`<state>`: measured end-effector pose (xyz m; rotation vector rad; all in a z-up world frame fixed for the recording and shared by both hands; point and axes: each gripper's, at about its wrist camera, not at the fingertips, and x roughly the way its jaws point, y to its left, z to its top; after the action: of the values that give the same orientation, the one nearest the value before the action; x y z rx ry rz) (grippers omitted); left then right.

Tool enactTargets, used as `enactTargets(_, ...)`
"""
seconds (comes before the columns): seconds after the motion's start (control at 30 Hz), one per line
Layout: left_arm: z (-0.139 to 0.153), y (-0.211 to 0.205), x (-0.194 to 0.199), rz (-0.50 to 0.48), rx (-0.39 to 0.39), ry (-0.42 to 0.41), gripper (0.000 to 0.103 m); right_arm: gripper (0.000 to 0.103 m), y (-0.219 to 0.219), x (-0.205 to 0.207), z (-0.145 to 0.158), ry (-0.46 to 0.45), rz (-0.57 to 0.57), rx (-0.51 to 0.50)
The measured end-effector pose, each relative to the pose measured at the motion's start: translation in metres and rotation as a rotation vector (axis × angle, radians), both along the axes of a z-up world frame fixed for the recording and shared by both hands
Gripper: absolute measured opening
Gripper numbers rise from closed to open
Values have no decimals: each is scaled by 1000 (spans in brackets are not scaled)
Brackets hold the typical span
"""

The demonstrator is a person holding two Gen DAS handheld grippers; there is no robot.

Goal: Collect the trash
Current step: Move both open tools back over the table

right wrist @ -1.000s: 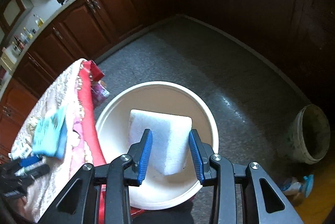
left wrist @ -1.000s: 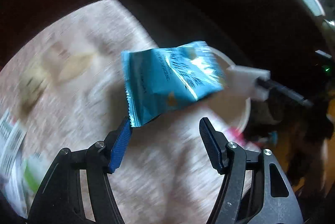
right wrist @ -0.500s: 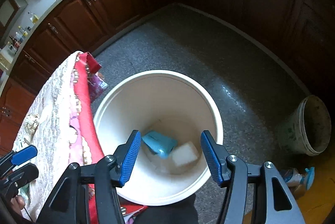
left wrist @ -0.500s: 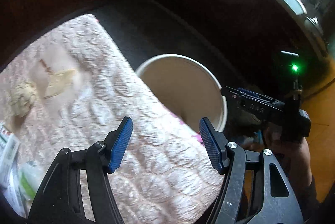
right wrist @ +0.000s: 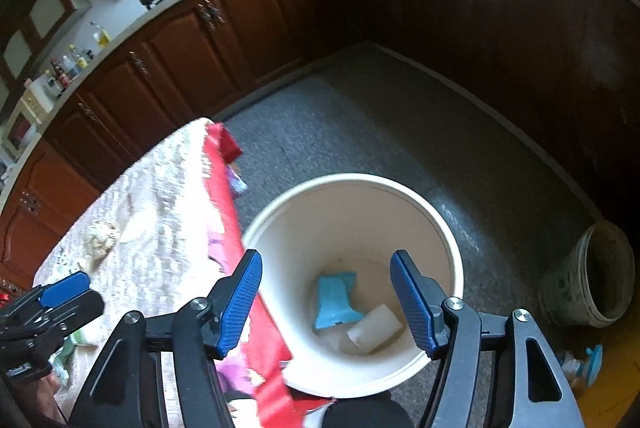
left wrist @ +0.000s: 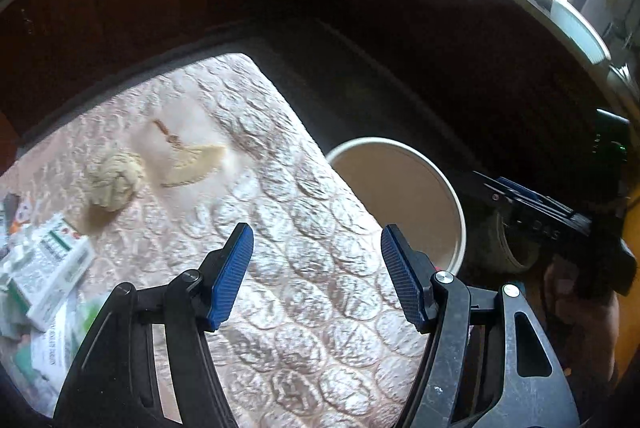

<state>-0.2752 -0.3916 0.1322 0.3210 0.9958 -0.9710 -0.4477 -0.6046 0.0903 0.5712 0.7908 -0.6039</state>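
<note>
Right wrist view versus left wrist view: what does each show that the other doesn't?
Only the right wrist view looks into the round cream bucket, showing a blue wrapper and a white foam block on its bottom, plus a dirty grey pail. Only the left wrist view shows green-printed white cartons. Both share the bucket, the quilted pink tablecloth, a crumpled beige wad, and both open, empty grippers: left gripper, right gripper.

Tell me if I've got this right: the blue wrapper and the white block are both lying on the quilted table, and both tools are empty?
Not quite. The blue wrapper and white block lie at the bottom of the cream bucket on the floor, as the right wrist view shows. The left tool and right tool are indeed empty.
</note>
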Motion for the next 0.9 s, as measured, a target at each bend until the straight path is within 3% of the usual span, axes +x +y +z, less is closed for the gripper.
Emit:
enactTargets(0.27,9,34,19,88,-34,-78,65,70,45,24,38,-72,100,-63)
enactTargets(0.63,27,136,50,294,-47,-157,65,74,129,85,68,-154,318,-109)
enactTargets(0.9,45,220,79,438,-76,-187,65,79,185,126,72,-157,452,-124)
